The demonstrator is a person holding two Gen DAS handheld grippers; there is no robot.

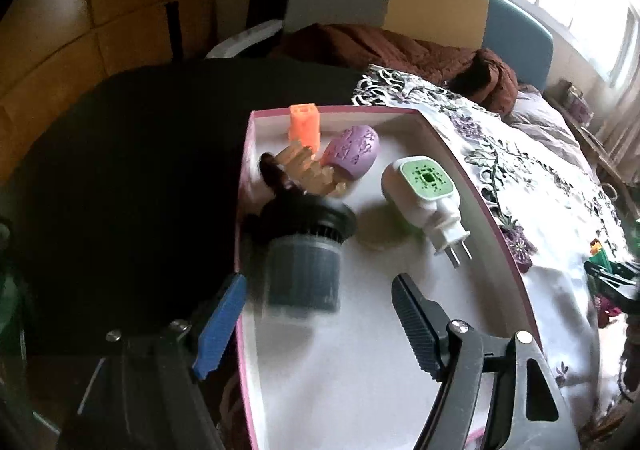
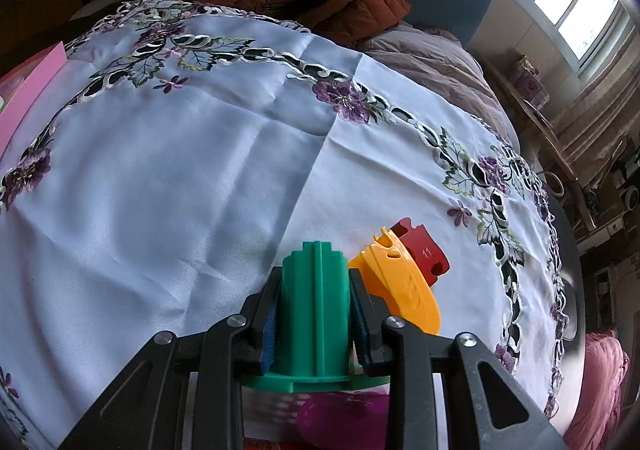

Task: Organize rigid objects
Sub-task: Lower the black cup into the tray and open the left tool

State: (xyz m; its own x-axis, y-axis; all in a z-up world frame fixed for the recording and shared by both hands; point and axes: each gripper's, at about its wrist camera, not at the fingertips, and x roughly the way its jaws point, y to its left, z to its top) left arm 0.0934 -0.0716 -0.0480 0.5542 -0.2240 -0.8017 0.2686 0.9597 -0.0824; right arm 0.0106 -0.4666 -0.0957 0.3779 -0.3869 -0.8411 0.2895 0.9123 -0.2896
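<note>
**Between the right claw's pads: green plastic piece, gripped and ready to move**

Between the pads of the right claw [image 2: 316, 314] sits the green ribbed piece [image 2: 314, 302], clamped on its two flat sides, above the embroidered tablecloth [image 2: 180, 170]. Looks like hard moulded plastic: light, stiff, not fragile, a bit slick, so the mid-body hold above the flange seems right. Long axis runs along the fingers, stepped tip pointing to 12 o'clock, wide flange at 6.

Touching it at 2 o'clock: a yellow plastic piece [image 2: 404, 282], with a dark red block [image 2: 422, 250] marked 11 just behind. Something magenta at 6 o'clock, blurred, can't tell what.

Left claw [image 1: 320, 314] stands wide, gripping nothing, over the pink-rimmed box [image 1: 440, 138]. In the box: dark filter canister [image 1: 304, 266] at 12 o'clock between the fingers, white-green plug-in unit [image 1: 424, 194] at 1, purple egg-shaped thing [image 1: 354, 150] and orange block [image 1: 305, 126] farther back.
</note>
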